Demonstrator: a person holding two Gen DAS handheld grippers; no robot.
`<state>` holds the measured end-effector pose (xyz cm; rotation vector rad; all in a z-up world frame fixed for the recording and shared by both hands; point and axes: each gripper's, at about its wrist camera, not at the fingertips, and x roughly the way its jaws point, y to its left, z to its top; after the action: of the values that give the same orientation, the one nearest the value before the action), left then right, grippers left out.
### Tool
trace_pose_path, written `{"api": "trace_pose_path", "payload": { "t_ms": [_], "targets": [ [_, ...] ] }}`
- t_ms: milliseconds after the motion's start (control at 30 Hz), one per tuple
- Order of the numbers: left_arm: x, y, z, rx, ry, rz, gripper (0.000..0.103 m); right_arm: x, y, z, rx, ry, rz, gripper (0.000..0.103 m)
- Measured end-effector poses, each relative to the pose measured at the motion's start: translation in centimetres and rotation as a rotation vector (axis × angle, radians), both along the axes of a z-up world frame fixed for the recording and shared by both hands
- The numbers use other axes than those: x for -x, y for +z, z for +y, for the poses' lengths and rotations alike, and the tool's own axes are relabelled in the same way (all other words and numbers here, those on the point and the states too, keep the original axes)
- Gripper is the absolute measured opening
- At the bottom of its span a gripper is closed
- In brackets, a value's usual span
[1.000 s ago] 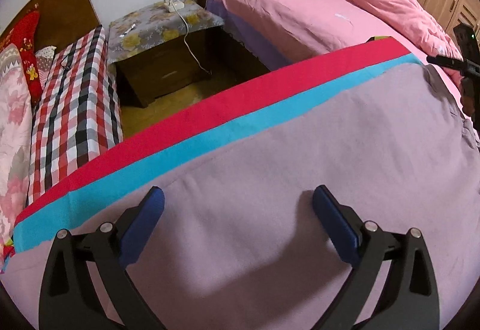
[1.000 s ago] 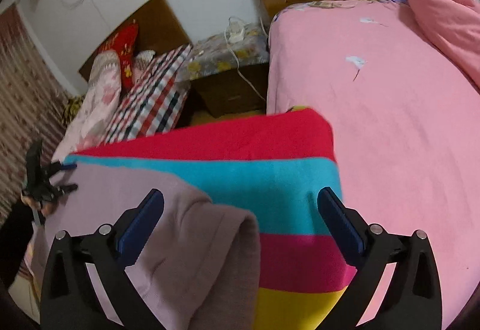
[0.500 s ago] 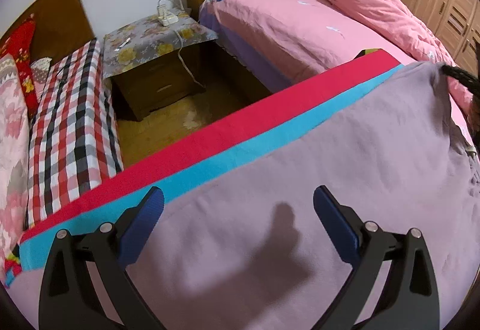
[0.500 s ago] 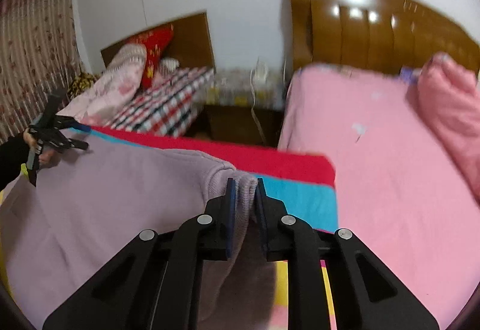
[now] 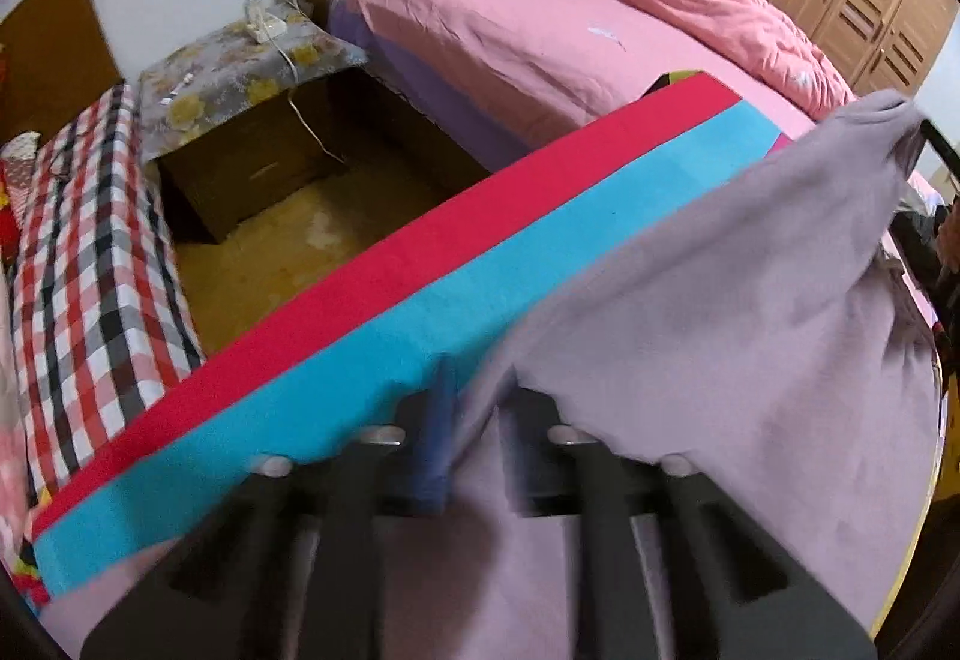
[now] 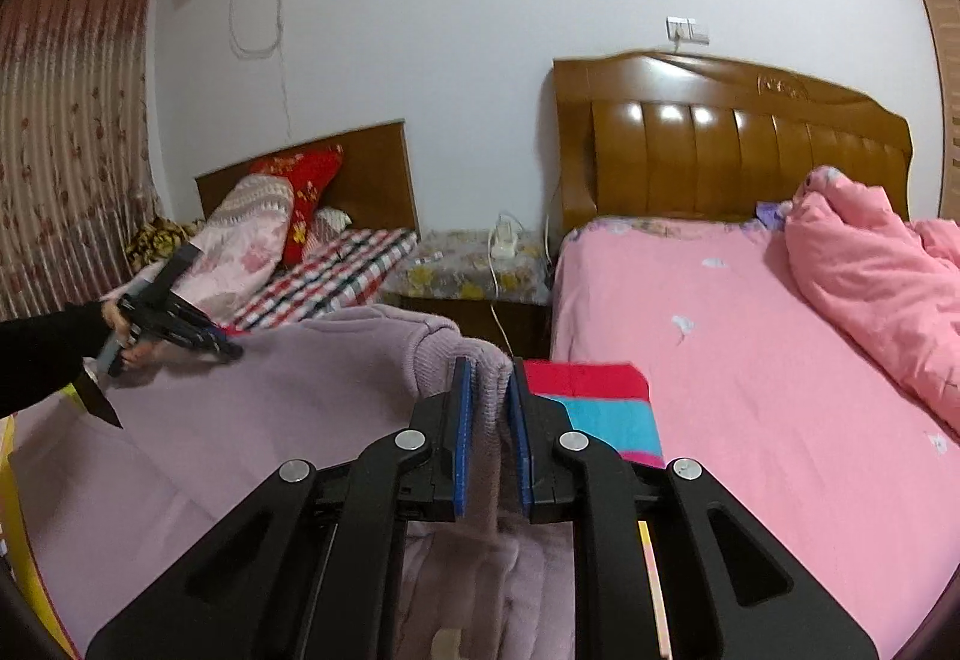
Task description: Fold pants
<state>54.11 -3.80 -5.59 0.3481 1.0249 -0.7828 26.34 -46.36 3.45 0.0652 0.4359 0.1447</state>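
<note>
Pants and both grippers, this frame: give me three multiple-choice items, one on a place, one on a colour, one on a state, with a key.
1. Where does the power strip sit?
A. on the nightstand between the two beds
B. on the pink bed
C. on the floor

2. Which stripe of the striped mat borders the pants in the left wrist view?
A. yellow
B. blue
C. white

3. What is the right gripper doing?
A. open above the mat
B. shut on nothing
C. shut on a ribbed edge of the pants

Key:
1 A, it lies on the flowered cloth covering the nightstand.
2 B, the blue band runs next to the mauve cloth, with red beyond it.
3 C, cloth is pinched between its blue pads; the left gripper has just closed on the pants too.
</note>
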Motion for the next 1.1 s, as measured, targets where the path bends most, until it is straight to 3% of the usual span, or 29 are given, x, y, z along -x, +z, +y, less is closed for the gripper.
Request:
{"api": "trace_pose_path", "payload": {
  "t_ms": [100, 200, 333, 433, 533, 633, 700, 767, 833, 900, 933, 967, 1000, 1033, 1067, 1100],
  "targets": [
    [3.4, 2.2, 0.5, -0.029, 0.012, -0.113, 0.008, -0.7, -0.2, -0.7, -0.021, -0.037, 0.030, 0.016],
    [8.0, 6.4, 1.3, -0.025, 0.043, -0.248, 0.007, -0.1, 0.2, -1.2, -0.051, -0.073, 0.041, 0.016],
    [16.8, 11.3, 2.9, -0.019, 0.047, -0.408, 0.007, 5.1, 1.8, -0.9, -0.097, -0.076, -0.019, 0.016],
    [24.5, 11.9, 3.8, -0.053, 0.023, -0.479, 0.009, 9.8, 1.4, -1.0, -0.128, -0.075, -0.037, 0.016],
    [29.5, 10.1, 4.6, -0.044, 0.033, -0.445, 0.011, 14.3, -0.9, -0.5, -0.169, -0.098, 0.007, 0.016],
    [33.0, 6.6, 5.6, -0.028, 0.085, -0.351, 0.015, 18.0, -3.8, 0.2, -0.234, -0.129, 0.064, 0.017],
    [34.2, 3.4, 6.4, 0.007, 0.160, -0.214, 0.031, 19.1, -5.7, 1.4, -0.211, -0.155, 0.147, 0.018],
    [35.2, 1.6, 7.2, 0.062, 0.239, -0.153, 0.074, 19.5, -7.0, 2.5, -0.153, -0.193, 0.225, 0.020],
    [36.5, 0.9, 8.6, 0.159, 0.344, -0.127, 0.088, 20.6, -7.5, 3.2, -0.181, -0.224, 0.286, 0.021],
    [37.7, 1.0, 10.4, 0.274, 0.447, -0.106, 0.095, 21.9, -7.4, 3.5, -0.214, -0.264, 0.291, 0.024],
    [38.4, 1.0, 11.8, 0.367, 0.511, -0.089, 0.101, 22.8, -7.3, 3.8, -0.233, -0.270, 0.277, 0.028],
    [38.9, 0.8, 13.0, 0.445, 0.565, -0.057, 0.101, 23.8, -7.3, 4.5, -0.256, -0.279, 0.258, 0.047],
    [39.2, 0.4, 13.9, 0.497, 0.598, -0.018, 0.101, 24.2, -7.2, 4.9, -0.267, -0.289, 0.246, 0.079],
    [39.3, -0.3, 14.7, 0.547, 0.624, 0.040, 0.101, 24.9, -7.1, 5.4, -0.276, -0.296, 0.225, 0.093],
    [39.3, -1.2, 15.5, 0.583, 0.654, 0.104, 0.101, 25.5, -7.0, 5.9, -0.278, -0.290, 0.181, 0.098],
    [39.5, -1.7, 15.8, 0.593, 0.676, 0.131, 0.101, 26.1, -7.0, 6.5, -0.258, -0.296, 0.162, 0.091]
  ]
}}
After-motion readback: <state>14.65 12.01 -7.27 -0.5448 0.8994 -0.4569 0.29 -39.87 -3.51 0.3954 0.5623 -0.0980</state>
